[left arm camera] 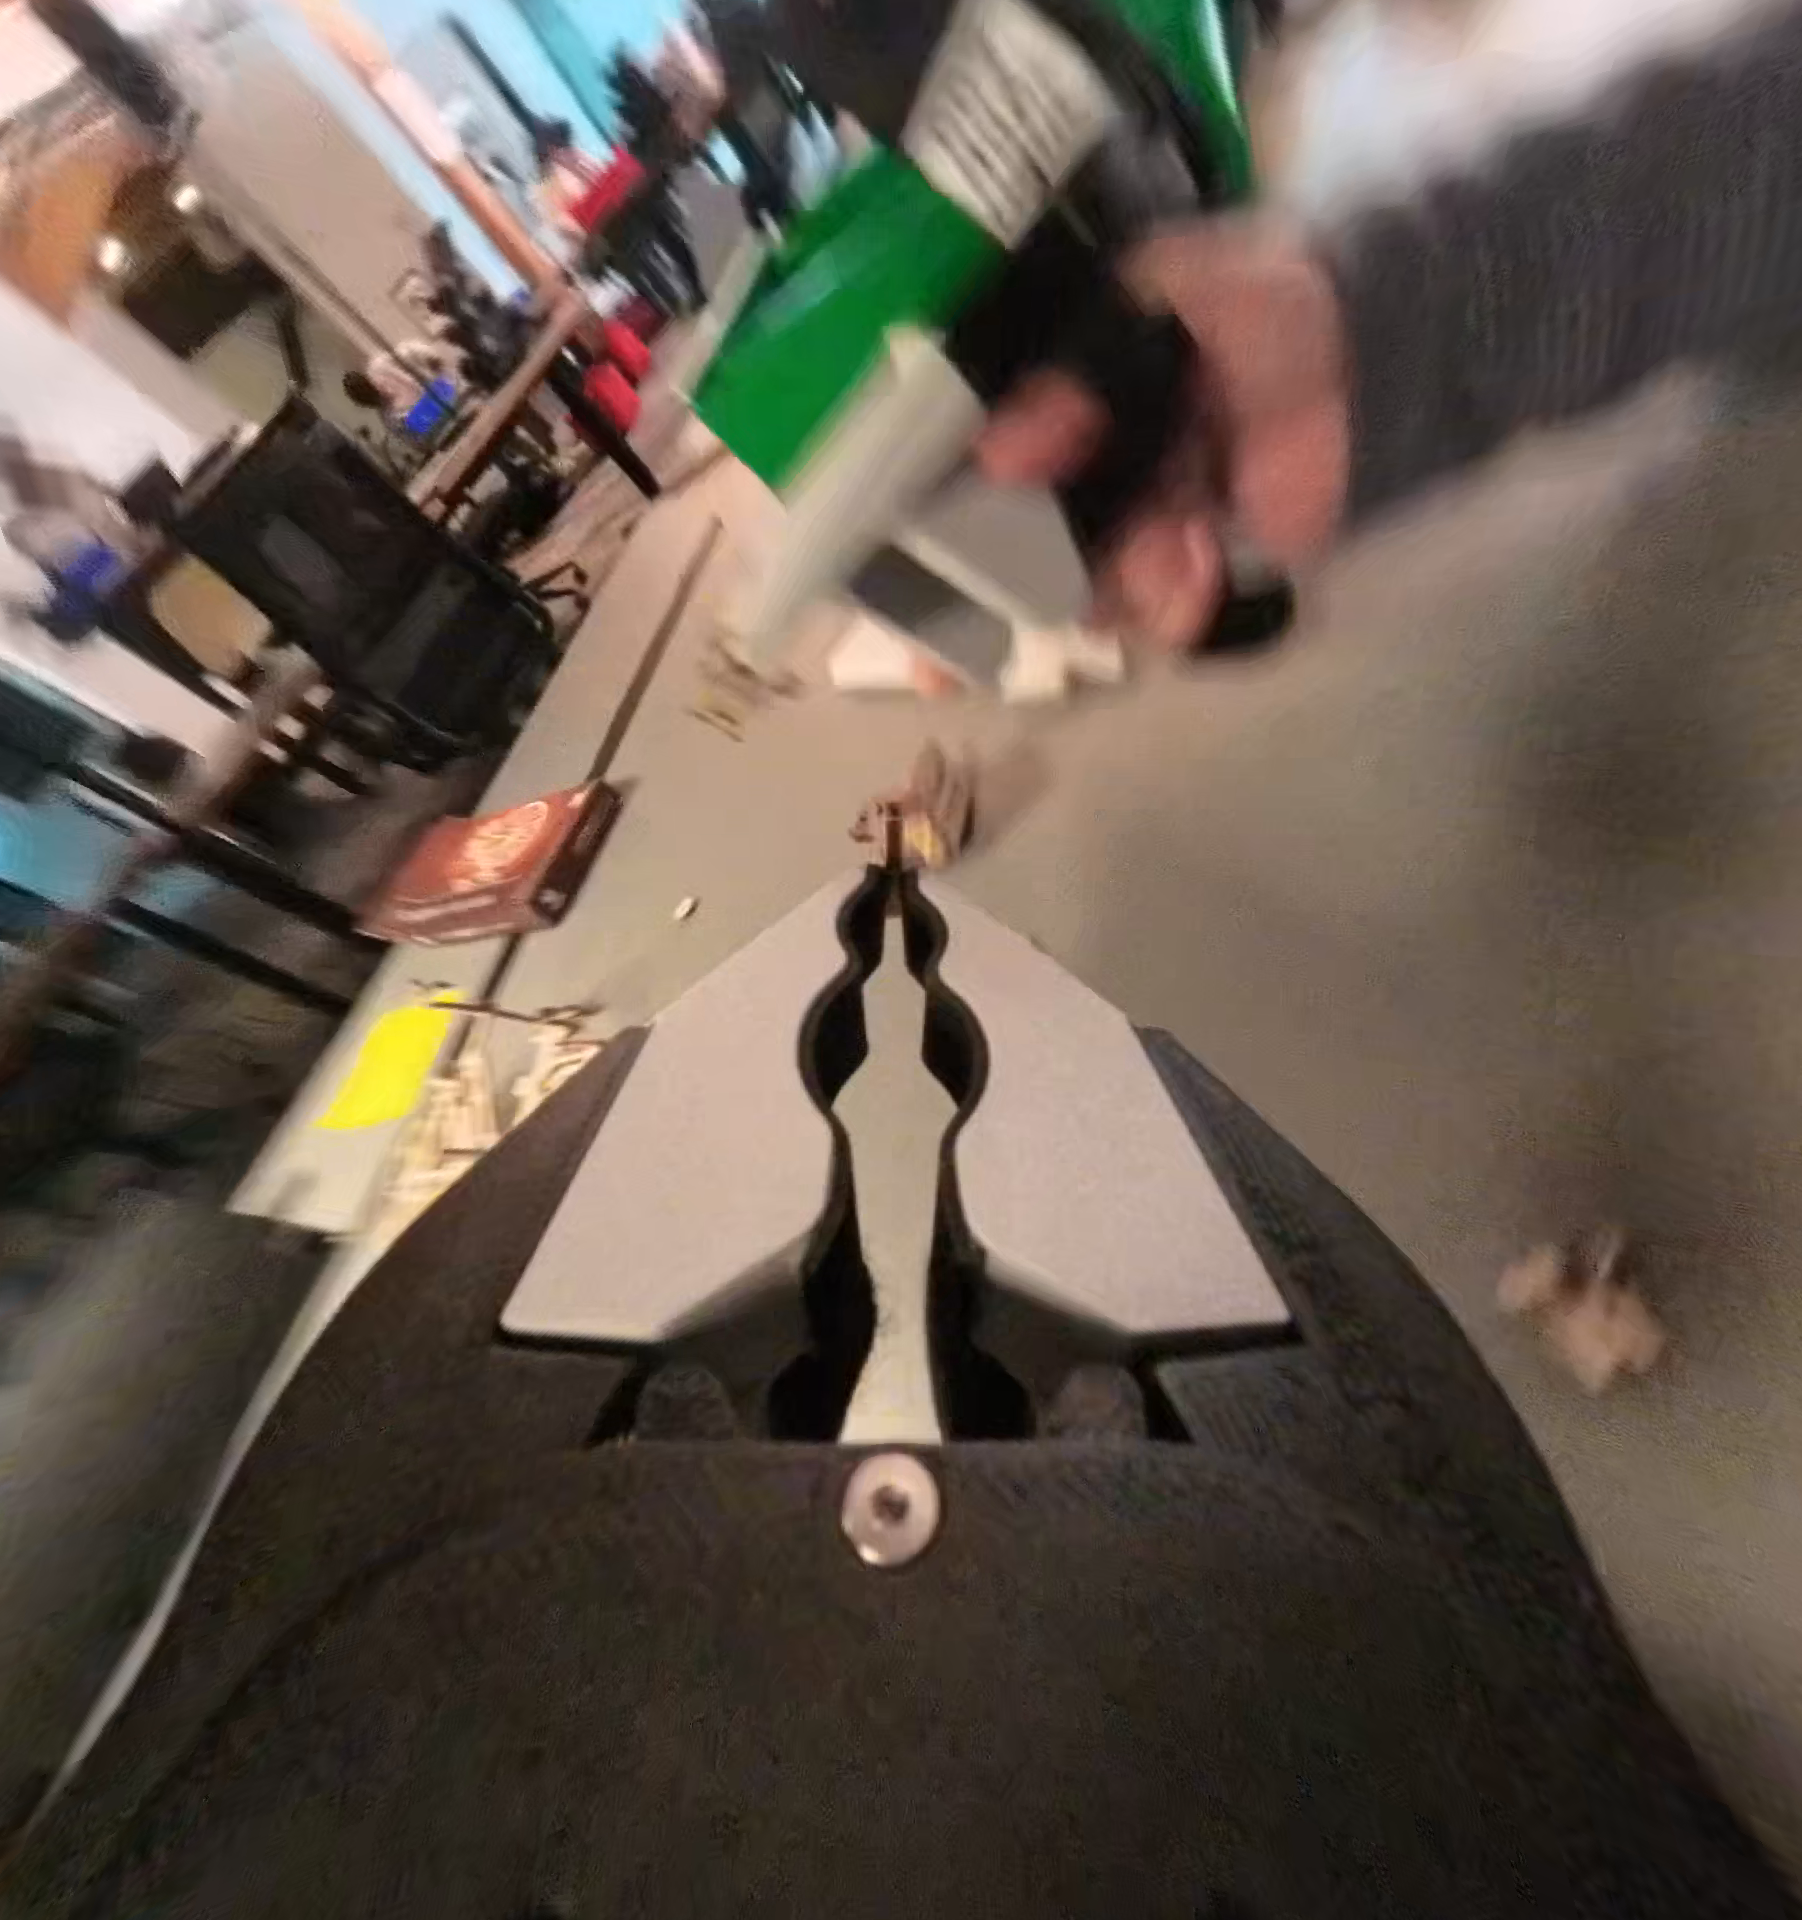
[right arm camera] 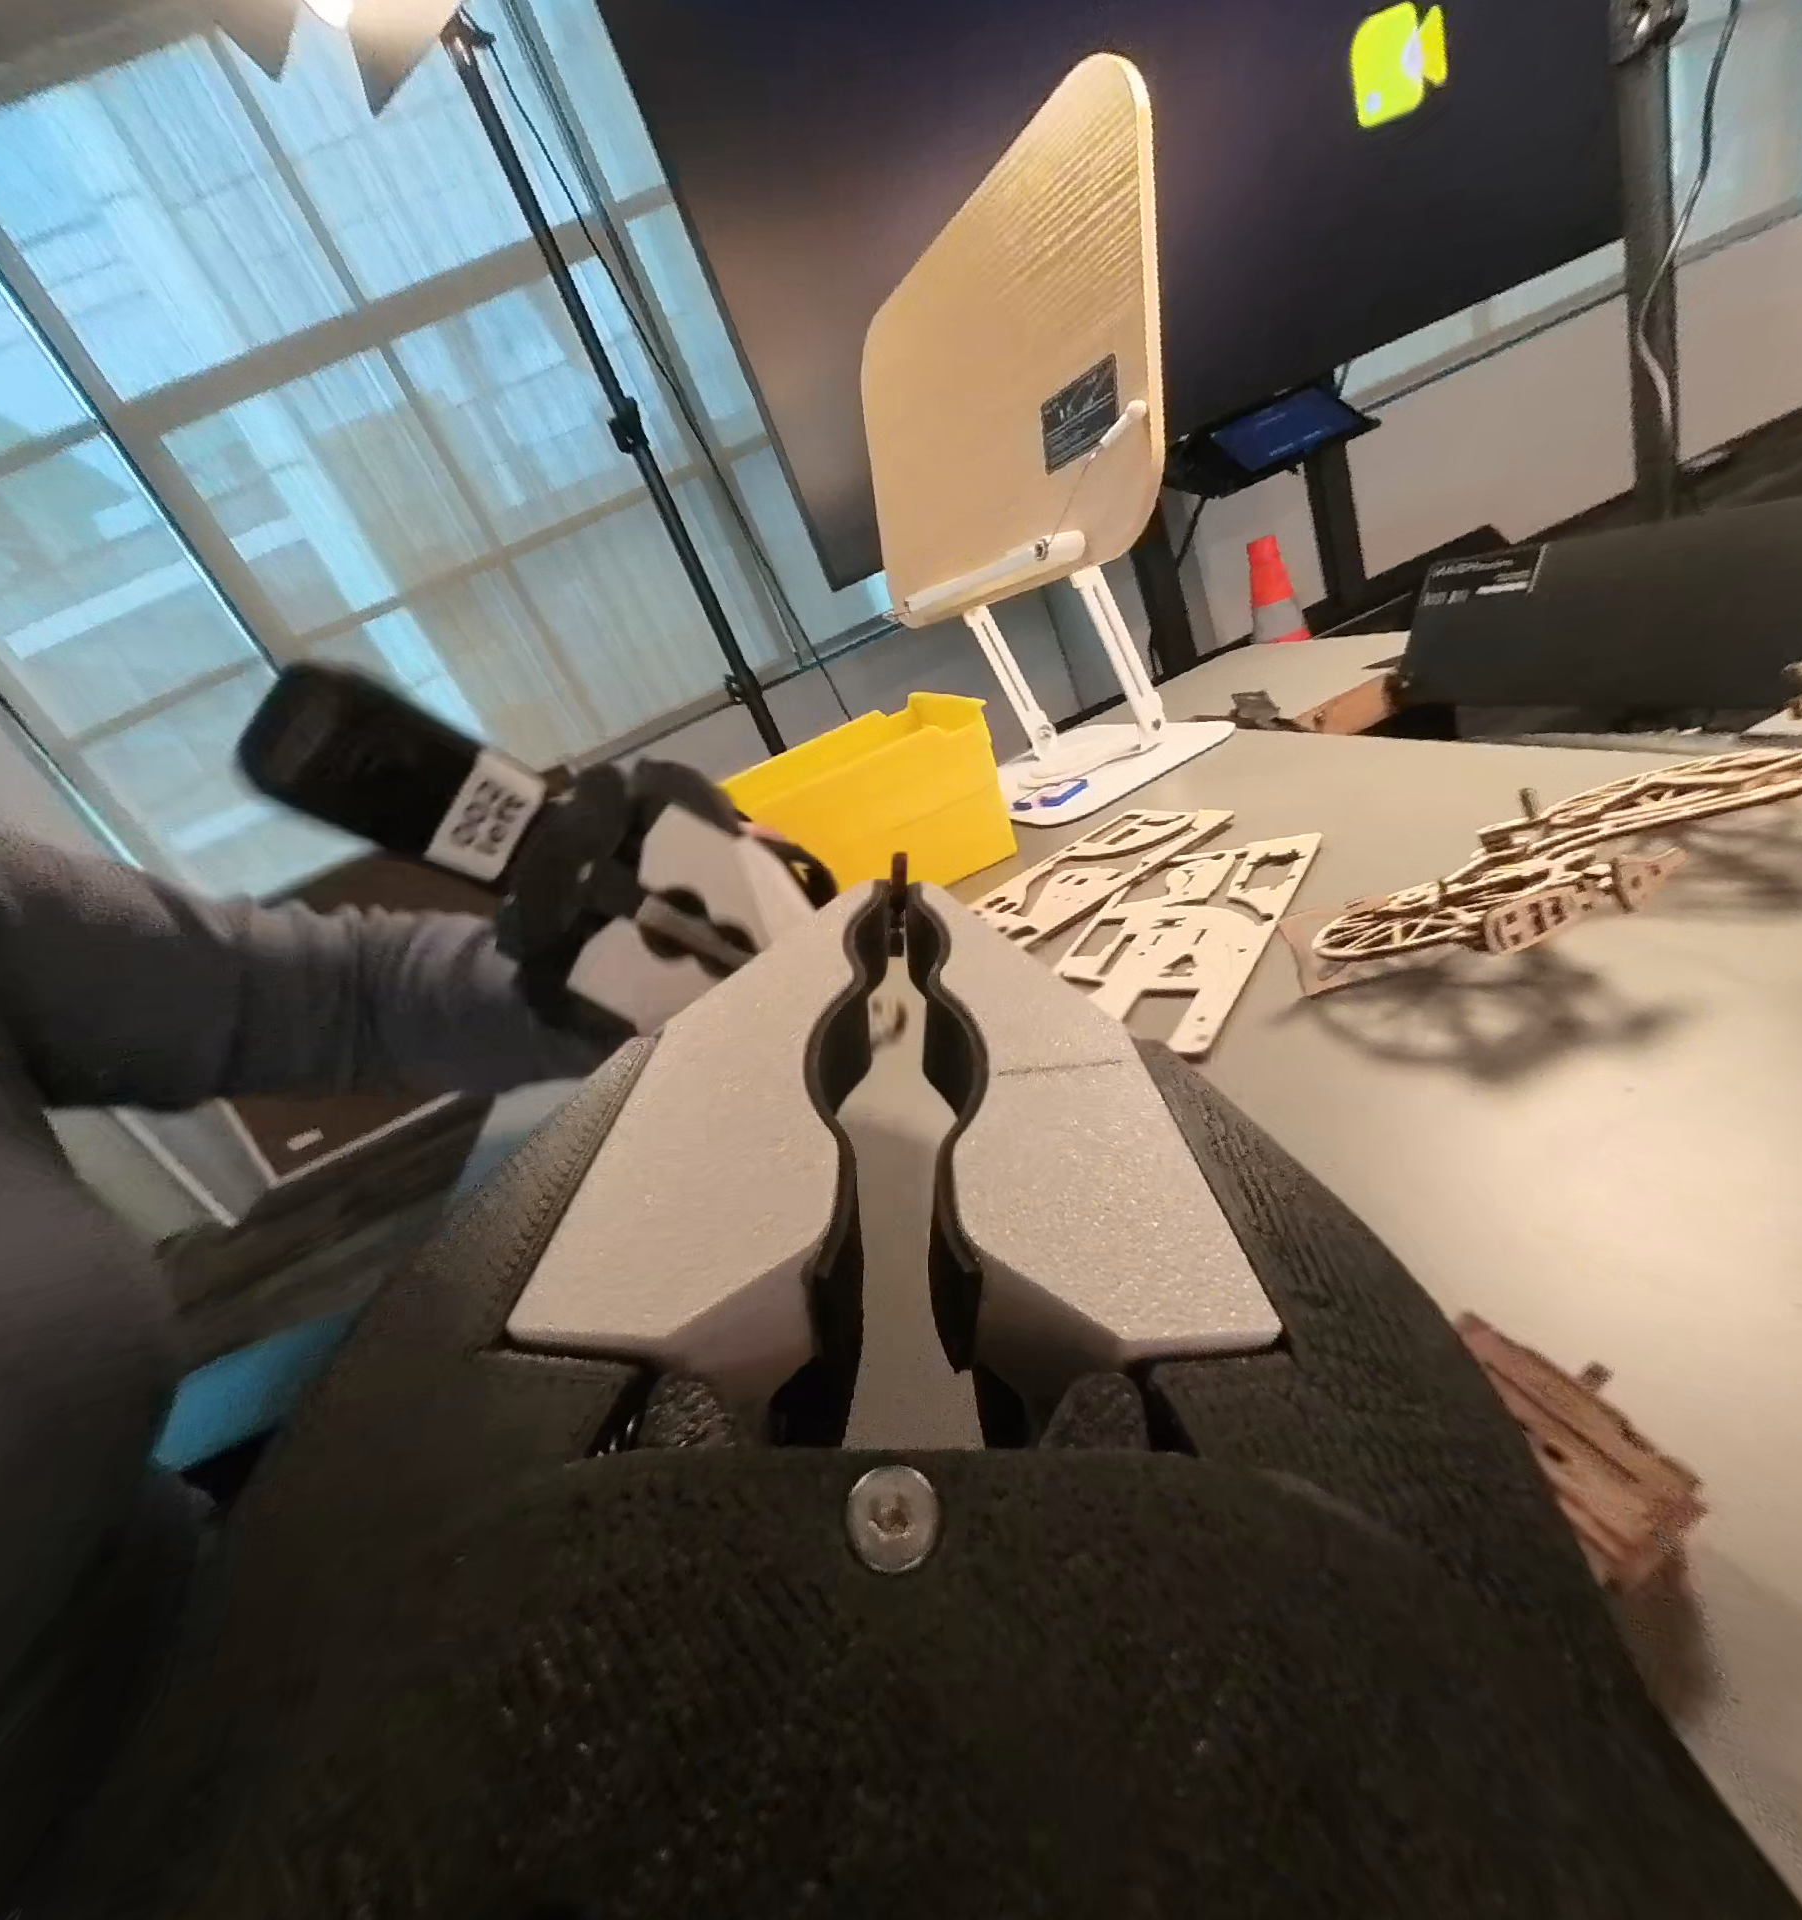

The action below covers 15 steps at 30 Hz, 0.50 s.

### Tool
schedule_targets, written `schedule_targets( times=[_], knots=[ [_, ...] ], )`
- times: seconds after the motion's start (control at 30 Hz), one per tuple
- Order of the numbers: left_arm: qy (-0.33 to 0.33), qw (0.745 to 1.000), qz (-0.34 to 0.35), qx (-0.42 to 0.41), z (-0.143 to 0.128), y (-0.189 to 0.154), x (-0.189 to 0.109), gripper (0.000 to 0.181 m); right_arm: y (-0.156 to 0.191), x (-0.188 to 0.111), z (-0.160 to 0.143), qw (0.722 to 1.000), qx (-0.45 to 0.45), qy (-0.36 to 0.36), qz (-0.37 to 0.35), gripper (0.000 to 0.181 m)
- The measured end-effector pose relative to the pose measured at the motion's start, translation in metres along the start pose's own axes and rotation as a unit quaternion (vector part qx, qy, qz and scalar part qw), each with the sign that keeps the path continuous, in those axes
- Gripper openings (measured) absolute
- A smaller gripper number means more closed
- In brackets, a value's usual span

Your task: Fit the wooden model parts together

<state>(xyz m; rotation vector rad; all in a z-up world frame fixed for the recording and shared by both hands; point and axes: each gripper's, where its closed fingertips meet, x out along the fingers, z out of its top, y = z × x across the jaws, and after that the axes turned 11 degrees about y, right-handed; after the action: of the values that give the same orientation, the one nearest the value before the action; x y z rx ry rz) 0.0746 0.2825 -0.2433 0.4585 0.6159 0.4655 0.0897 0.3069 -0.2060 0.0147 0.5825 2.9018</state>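
In the blurred left wrist view, my left gripper (left arm camera: 892, 883) is shut, with a small wooden part (left arm camera: 892, 831) pinched at its tips above the grey table (left arm camera: 1292, 987). My right gripper (right arm camera: 898, 899) is shut on a thin dark part (right arm camera: 898, 868) that stands edge-on out of its tips. The left gripper (right arm camera: 689, 914), held by a gloved hand, sits just left of and behind the right one. A partly built wooden model (right arm camera: 1499, 883) lies on the table at the right. Two cut-out wooden sheets (right arm camera: 1157, 914) lie ahead. The right gripper (left arm camera: 876, 364) shows blurred, with a hand, in the left wrist view.
A yellow bin (right arm camera: 876, 790) and a beige panel on a white stand (right arm camera: 1011, 364) stand at the back. A black box (right arm camera: 1624, 613) is at the far right. Loose brown wooden pieces (right arm camera: 1583, 1455) lie near the right. A brown box (left arm camera: 492, 873) sits by the table edge. The left gripper's tips are roughly 5 cm from the right gripper's.
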Motion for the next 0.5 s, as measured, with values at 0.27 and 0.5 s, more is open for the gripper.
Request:
schedule_targets(
  times=[0.27,0.5],
  knots=[
    [-0.178,0.949,-0.039,-0.257,0.008,0.028,-0.002,0.001,0.008,0.002,0.009,0.992,0.111,-0.039,0.053,0.000],
    [-0.180,0.960,-0.024,-0.212,0.004,0.029,-0.002,0.001,0.000,0.016,-0.009,0.987,0.161,0.011,-0.007,0.000]
  ],
)
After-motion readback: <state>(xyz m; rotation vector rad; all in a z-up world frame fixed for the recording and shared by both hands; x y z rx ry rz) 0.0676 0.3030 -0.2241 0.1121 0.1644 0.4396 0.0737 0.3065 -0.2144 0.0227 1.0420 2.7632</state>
